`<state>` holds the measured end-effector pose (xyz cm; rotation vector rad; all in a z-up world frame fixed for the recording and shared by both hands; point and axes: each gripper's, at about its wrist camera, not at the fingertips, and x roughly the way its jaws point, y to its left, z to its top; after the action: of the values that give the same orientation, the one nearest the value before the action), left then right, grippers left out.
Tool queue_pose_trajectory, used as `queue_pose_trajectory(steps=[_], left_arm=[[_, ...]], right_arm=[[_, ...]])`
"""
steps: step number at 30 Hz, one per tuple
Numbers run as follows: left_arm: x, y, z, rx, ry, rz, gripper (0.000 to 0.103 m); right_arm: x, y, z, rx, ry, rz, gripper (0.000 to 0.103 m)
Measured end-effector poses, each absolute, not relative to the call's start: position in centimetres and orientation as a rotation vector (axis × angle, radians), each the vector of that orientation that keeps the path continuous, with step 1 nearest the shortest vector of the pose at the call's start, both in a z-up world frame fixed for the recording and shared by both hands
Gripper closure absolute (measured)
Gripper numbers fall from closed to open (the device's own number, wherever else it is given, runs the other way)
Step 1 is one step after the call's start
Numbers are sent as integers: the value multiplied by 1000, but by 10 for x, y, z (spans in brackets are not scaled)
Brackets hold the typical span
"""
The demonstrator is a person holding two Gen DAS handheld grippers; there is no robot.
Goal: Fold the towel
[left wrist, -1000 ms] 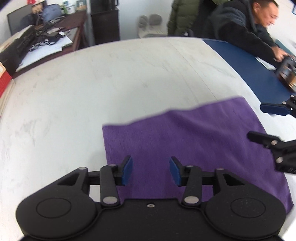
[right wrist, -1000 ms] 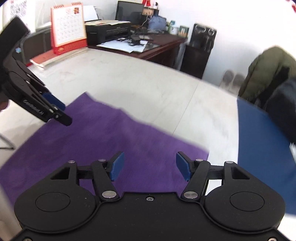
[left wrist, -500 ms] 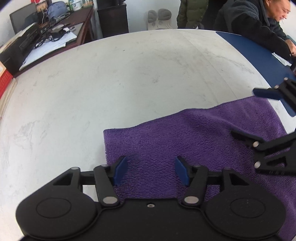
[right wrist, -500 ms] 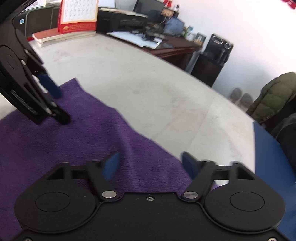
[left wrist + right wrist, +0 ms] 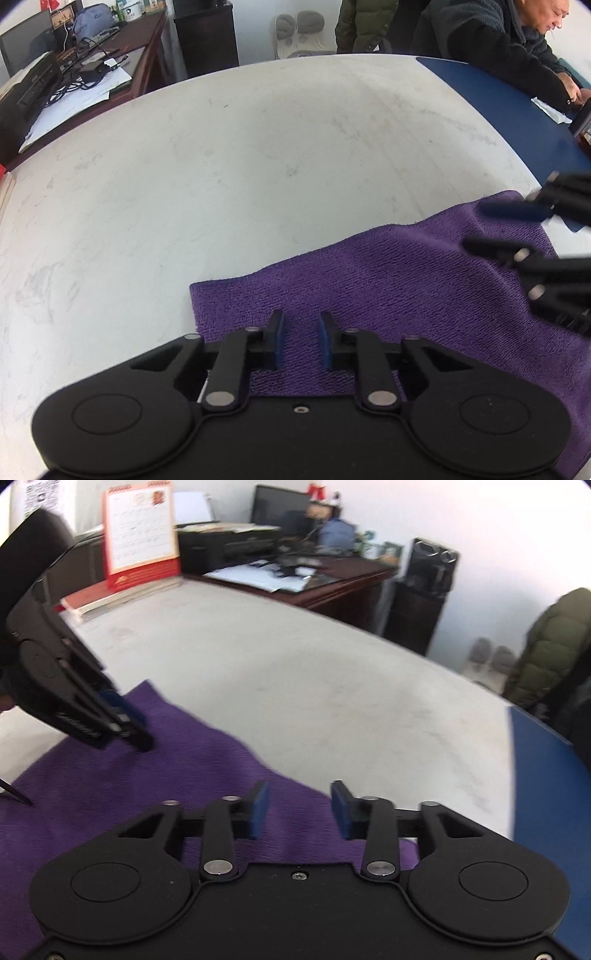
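Note:
A purple towel [image 5: 406, 280] lies spread on the white table [image 5: 221, 166]. My left gripper [image 5: 299, 321] points down over the towel's left end near its corner. Its jaws are closing to a narrow gap, with flat towel showing between the blue pads. My right gripper [image 5: 299, 792] hangs over the towel [image 5: 110, 794] at its far right edge, its jaws closing and blurred, cloth and table between them. Each gripper shows in the other's view: the right gripper [image 5: 476, 227] above the towel's right end, the left gripper [image 5: 142, 731] over its left part.
A blue mat [image 5: 498, 103] covers the table's far right, where a seated person [image 5: 480, 33] leans over it. A dark desk [image 5: 74, 74] with papers and cables stands beyond the table. A red desk calendar [image 5: 140, 542] stands at the table's left end.
Both grippers came lower and closer onto the towel. Their jaws first widened, then narrowed sharply. The towel's far edge now looks slightly rumpled.

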<state>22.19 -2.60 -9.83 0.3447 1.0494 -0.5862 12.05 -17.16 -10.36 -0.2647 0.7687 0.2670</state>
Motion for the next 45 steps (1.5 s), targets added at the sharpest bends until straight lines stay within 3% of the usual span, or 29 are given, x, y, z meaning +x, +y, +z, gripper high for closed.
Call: queue_pose_trajectory(steps=[3, 16, 32, 45], left_arm=[[223, -26, -98, 346, 1057, -588, 86], [224, -26, -99, 347, 1059, -581, 83], [216, -16, -94, 307, 1045, -582, 83], [129, 32, -95, 313, 1126, -650, 83]], right_arm=[[125, -171, -112, -256, 793, 295, 88], [123, -253, -101, -156, 789, 89, 89], [69, -261, -99, -146, 841, 27, 90], [-15, -202, -91, -126, 911, 133, 90]])
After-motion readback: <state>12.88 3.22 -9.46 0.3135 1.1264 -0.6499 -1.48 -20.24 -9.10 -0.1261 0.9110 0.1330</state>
